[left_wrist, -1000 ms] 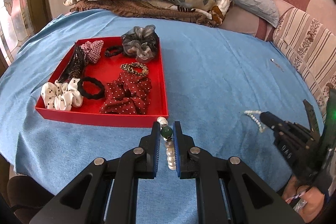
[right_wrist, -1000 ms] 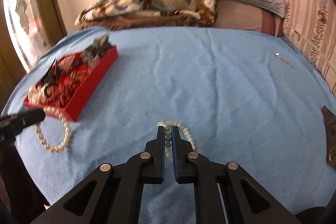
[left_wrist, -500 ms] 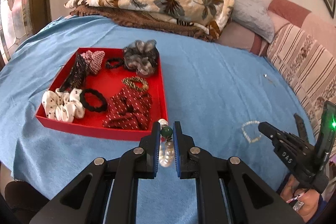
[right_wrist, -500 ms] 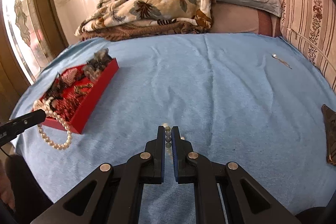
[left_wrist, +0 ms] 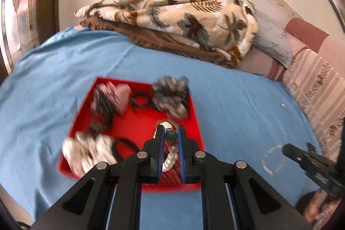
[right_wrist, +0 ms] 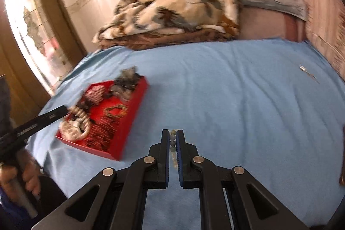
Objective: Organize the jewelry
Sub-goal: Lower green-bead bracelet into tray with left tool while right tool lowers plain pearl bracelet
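In the left wrist view a red tray (left_wrist: 195, 113) lies on a bed covered with a blue sheet (left_wrist: 237, 105), and its contents are smeared by motion blur. Going left to right inside it: a white dotted scrunchie (left_wrist: 86, 151) at the 7 o'clock corner, with a black hair tie (left_wrist: 124, 147) just beside it; a pink checked scrunchie (left_wrist: 114, 98) near the 11 o'clock corner; a second black hair tie (left_wrist: 141, 100) at 12 o'clock; a grey scrunchie (left_wrist: 171, 97) filling the 1 o'clock corner. The dark red dotted cloth in the near part of the tray is mostly hidden behind the jaws.

The left gripper (left_wrist: 170, 135) hangs over the near right part of the tray, its jaws clenched on the green bead of a pearl bracelet (left_wrist: 171, 160); the white pearls dangle below the bead between the fingers.

At 4 o'clock in the same view the right gripper (left_wrist: 290, 149) holds a thin bead bracelet (left_wrist: 269, 160) above the sheet, clear of the tray. In the right wrist view its jaws are clenched on that string of small grey-green beads, with the tray off at 9 o'clock.

A leaf-print blanket (left_wrist: 183, 14) is heaped at 12 o'clock by the wall, and a small metal piece (left_wrist: 284, 105) lies on the sheet at 3 o'clock.

No writing can be read on anything
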A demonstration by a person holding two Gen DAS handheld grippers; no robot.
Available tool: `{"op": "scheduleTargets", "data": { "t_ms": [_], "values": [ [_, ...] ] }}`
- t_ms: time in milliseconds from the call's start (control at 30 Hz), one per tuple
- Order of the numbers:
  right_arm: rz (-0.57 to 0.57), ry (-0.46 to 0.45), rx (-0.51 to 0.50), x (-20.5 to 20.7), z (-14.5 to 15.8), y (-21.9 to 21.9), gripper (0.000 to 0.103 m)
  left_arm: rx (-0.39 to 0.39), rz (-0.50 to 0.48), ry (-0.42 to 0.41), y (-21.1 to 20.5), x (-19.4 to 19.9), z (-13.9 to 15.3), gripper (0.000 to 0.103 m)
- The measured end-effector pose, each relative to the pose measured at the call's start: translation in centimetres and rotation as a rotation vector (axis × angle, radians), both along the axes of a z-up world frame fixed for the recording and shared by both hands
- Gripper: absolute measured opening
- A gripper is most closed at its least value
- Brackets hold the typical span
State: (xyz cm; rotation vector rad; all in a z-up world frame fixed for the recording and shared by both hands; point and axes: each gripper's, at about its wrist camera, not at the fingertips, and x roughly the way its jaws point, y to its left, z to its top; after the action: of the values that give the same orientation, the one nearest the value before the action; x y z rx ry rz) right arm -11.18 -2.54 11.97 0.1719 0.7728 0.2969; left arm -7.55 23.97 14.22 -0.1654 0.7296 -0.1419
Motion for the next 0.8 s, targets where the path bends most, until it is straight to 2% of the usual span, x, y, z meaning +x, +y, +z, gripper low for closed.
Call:
{"op": "scheduleTargets", "data": {
  "t_ms": [233, 500, 700, 800],
  "values": [
    [0.12, 0.046, 0.054, 4.9, 0.7, 6.6, 0.007, 0.021, 0.021, 0.026, 3.3, 5.3, -1.1, 0.011],
    [0.205, 0.1, 0.015, 11.2, -0.5, 14.1, 0.007, -0.051, 0.053, 0.063, 6.6, 7.2, -3.6, 0.011],
    [0.199, 0.154, 0.068, 16.2, -1.9, 17.1, 0.007, -0.014, 0.08, 0.053, 7.7, 7.0, -3.8, 0.011],
    [0.199, 0.191, 0.077, 17.8, -3.2, 18.2, 0.007, -0.042, 0.079, 0.068, 8.3, 7.2, -4.1, 0.011]
  ]
}}
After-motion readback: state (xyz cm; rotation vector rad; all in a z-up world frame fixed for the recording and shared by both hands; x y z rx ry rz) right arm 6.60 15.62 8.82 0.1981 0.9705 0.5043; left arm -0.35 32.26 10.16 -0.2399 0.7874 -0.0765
